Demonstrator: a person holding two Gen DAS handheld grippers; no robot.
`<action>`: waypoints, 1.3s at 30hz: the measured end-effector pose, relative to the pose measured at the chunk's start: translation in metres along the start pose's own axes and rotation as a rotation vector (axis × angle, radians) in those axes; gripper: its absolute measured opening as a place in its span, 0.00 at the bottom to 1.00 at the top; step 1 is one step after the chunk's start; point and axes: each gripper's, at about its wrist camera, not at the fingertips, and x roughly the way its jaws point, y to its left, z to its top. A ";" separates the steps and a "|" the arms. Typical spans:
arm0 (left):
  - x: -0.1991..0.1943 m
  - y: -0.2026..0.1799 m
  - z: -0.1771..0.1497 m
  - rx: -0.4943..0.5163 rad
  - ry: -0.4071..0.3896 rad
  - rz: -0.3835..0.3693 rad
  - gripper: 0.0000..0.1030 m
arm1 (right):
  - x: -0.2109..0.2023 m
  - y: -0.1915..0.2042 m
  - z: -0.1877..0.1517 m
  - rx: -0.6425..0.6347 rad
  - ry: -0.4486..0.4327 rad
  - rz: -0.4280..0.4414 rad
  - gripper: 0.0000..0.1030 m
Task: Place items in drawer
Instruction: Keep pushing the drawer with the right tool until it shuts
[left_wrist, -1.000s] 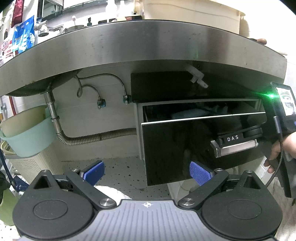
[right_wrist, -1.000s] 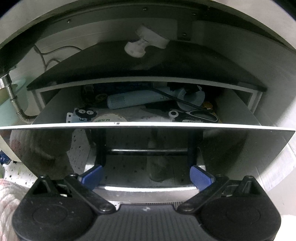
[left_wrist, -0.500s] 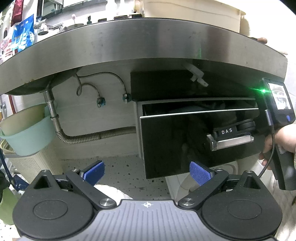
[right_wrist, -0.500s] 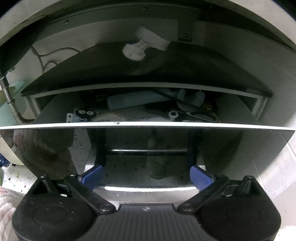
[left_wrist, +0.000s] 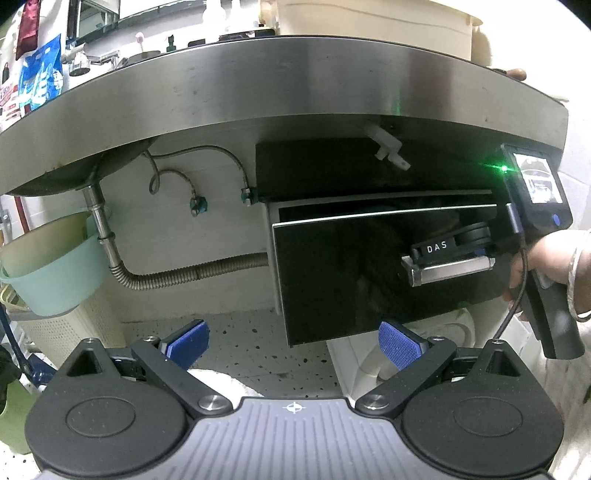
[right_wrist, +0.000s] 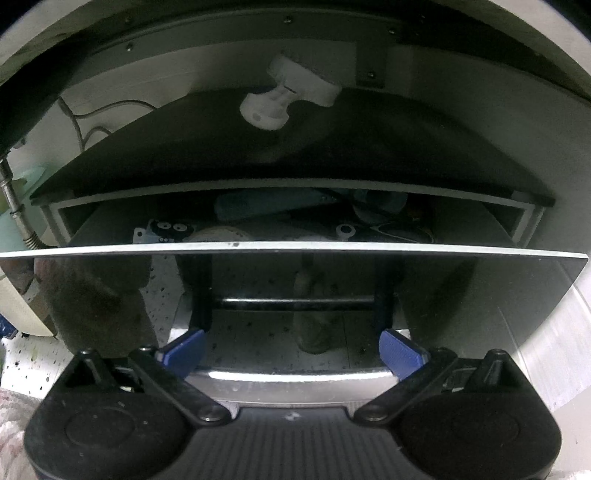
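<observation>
The glossy black drawer (left_wrist: 351, 273) under the steel counter stands a narrow gap open. My right gripper (left_wrist: 443, 254) is at its silver handle (left_wrist: 448, 267), held by a person's hand (left_wrist: 546, 258). In the right wrist view that gripper (right_wrist: 291, 345) is open, its blue pads (right_wrist: 400, 350) spread wide against the drawer front (right_wrist: 461, 295) just above the handle (right_wrist: 295, 380). Through the gap I see a blue tube (right_wrist: 266, 205), scissors (right_wrist: 388, 230), a cartoon-eyed card (right_wrist: 166, 230) and a white roll (right_wrist: 218, 234). My left gripper (left_wrist: 293, 339) hangs open and empty, low and left of the drawer.
A steel counter (left_wrist: 295, 81) overhangs the drawer. A white plastic latch (left_wrist: 388, 147) sticks out above it. To the left are a corrugated drain hose (left_wrist: 184, 277), a mint basin (left_wrist: 48, 273) and a cream perforated basket (left_wrist: 55, 332). Speckled floor (left_wrist: 240, 332) lies below.
The drawer has slid further in under the counter, so the gap over its contents is narrower. The right gripper went in with it. The left gripper has not moved.
</observation>
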 end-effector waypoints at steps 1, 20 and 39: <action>0.000 0.000 0.000 -0.001 0.001 0.000 0.97 | 0.000 0.000 0.000 0.000 0.000 0.000 0.98; 0.001 -0.002 -0.001 0.009 0.010 -0.004 0.97 | 0.003 0.000 0.003 0.000 0.005 0.000 0.98; 0.003 -0.003 -0.003 0.008 0.032 -0.011 0.97 | 0.010 0.000 0.008 0.000 0.005 -0.001 0.98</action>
